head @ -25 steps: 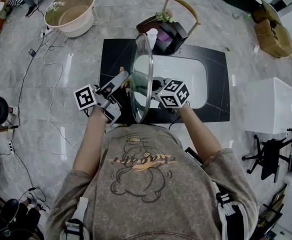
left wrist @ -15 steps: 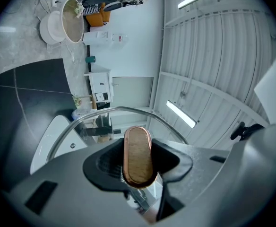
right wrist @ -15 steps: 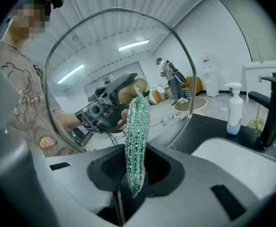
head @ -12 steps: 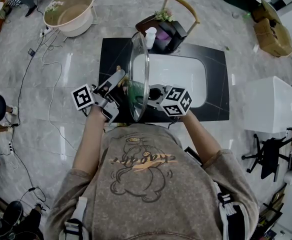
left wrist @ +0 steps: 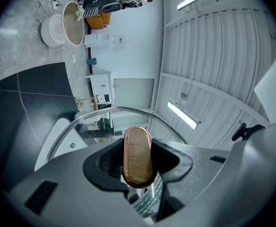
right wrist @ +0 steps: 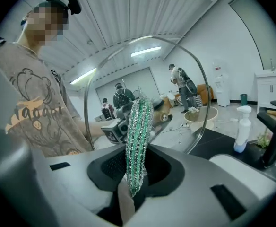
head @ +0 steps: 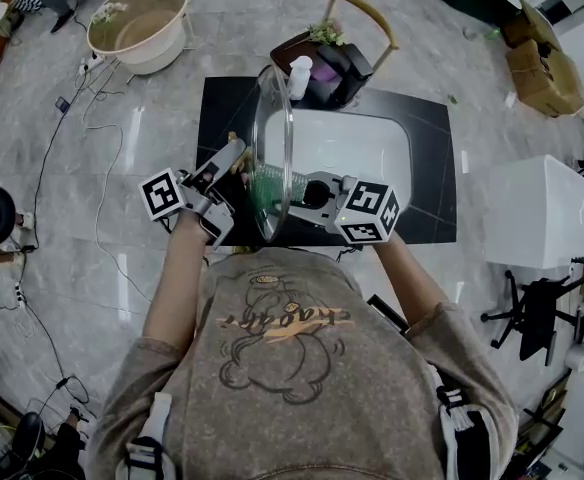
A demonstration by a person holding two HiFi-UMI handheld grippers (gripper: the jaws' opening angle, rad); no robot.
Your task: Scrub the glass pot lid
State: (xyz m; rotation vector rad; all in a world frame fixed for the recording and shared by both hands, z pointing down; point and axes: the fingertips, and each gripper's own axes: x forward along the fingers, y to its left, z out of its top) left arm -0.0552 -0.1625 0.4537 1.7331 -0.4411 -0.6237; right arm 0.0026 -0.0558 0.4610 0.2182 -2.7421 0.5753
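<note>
Left tongs (head: 236,164) are gripping wooden knob (left wrist: 137,155), holding glass pot lid (head: 274,118) on edge above sink (head: 372,153) in table (head: 432,168). Right tongs (head: 298,196) are clamping green scrubber (right wrist: 139,131) at lid's face.

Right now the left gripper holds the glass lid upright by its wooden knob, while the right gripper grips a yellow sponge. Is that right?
Not the sponge: the right gripper view shows the right gripper shut on a green and silver scrubber. The left gripper does clamp the wooden knob.
</note>
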